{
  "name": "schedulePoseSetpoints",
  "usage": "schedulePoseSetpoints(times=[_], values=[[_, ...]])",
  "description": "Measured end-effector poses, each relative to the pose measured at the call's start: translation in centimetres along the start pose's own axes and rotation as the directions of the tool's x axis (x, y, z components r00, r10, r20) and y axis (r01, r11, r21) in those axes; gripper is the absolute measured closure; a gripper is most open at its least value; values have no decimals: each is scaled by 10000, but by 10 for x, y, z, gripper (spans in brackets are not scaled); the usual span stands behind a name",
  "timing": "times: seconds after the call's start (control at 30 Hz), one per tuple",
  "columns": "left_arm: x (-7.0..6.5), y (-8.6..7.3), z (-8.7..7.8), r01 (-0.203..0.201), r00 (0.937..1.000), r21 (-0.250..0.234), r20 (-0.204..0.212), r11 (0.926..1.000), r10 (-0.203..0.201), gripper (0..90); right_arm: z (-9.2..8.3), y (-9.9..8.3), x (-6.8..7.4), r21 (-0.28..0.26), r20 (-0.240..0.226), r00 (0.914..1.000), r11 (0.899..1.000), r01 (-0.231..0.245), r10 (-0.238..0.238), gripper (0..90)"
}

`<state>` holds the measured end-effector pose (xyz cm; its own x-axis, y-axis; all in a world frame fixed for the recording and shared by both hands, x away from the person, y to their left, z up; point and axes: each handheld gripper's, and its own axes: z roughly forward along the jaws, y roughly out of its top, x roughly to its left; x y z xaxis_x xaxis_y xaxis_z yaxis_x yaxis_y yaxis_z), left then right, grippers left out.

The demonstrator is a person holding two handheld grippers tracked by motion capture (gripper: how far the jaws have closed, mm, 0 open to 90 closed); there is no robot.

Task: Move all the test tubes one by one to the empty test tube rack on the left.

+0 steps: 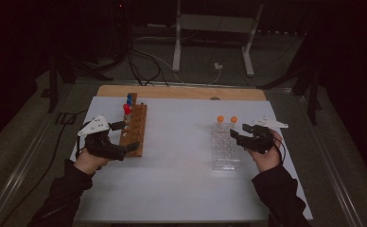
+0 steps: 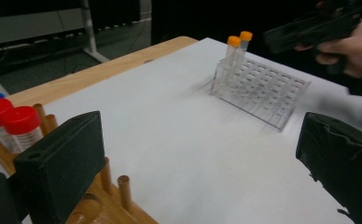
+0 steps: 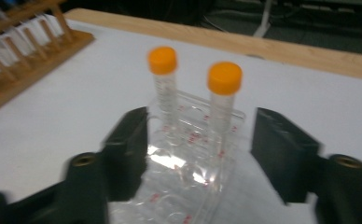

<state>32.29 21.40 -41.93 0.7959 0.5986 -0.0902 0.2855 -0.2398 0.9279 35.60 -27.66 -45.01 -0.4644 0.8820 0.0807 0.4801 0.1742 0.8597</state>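
A clear plastic rack [image 1: 225, 149] stands at the right of the white table, with two orange-capped tubes [image 1: 220, 119] upright at its far end. My right gripper [image 3: 200, 149] is at the rack's right side. Its jaws straddle the rack [image 3: 188, 163] near the tubes [image 3: 224, 78], with a gap showing on both sides. At the left stands a wooden peg rack [image 1: 134, 130] holding red-capped tubes [image 1: 126, 109] and a blue-capped one [image 1: 129, 99]. My left gripper [image 1: 125, 136] hovers beside the peg rack [image 2: 109, 196], open wide with nothing between its jaws [image 2: 198, 158].
The white table sheet [image 1: 181, 189] has bare room between the two racks and toward the front. A wooden strip [image 1: 181, 92] runs along the far edge. Beyond it, cables and a metal stand [image 1: 210, 28] sit on the dark floor.
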Motion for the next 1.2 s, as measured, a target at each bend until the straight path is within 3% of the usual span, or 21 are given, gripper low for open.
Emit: schedulePoseSetpoints(times=[0.17,0.33,0.53,0.6,0.67,0.9,1.2], values=[[-2,1,0,-100,9999,22,65,9999,100,21,17,2,-7,415,241,9994,9988,250,-260,516],[-3,2,0,-106,9999,38,115,9999,106,21,31,6,-13,630,343,9994,9980,65,-86,585],[-3,2,-1,-114,9999,9,115,9999,114,20,41,7,-16,721,137,9999,9974,-31,21,730],[-2,2,-1,-98,9999,-10,129,10000,98,21,42,7,-14,721,202,9997,9974,92,-107,739],[-2,2,-2,-95,9998,-14,155,10000,95,21,41,8,-12,746,369,9986,9966,352,-380,745],[-3,2,-1,-107,9997,15,209,9999,106,21,31,19,-10,477,410,9980,9978,455,-475,749],[-6,4,2,-140,9991,70,390,9999,137,21,0,43,-3,-37,397,9961,9969,788,-786,750]])
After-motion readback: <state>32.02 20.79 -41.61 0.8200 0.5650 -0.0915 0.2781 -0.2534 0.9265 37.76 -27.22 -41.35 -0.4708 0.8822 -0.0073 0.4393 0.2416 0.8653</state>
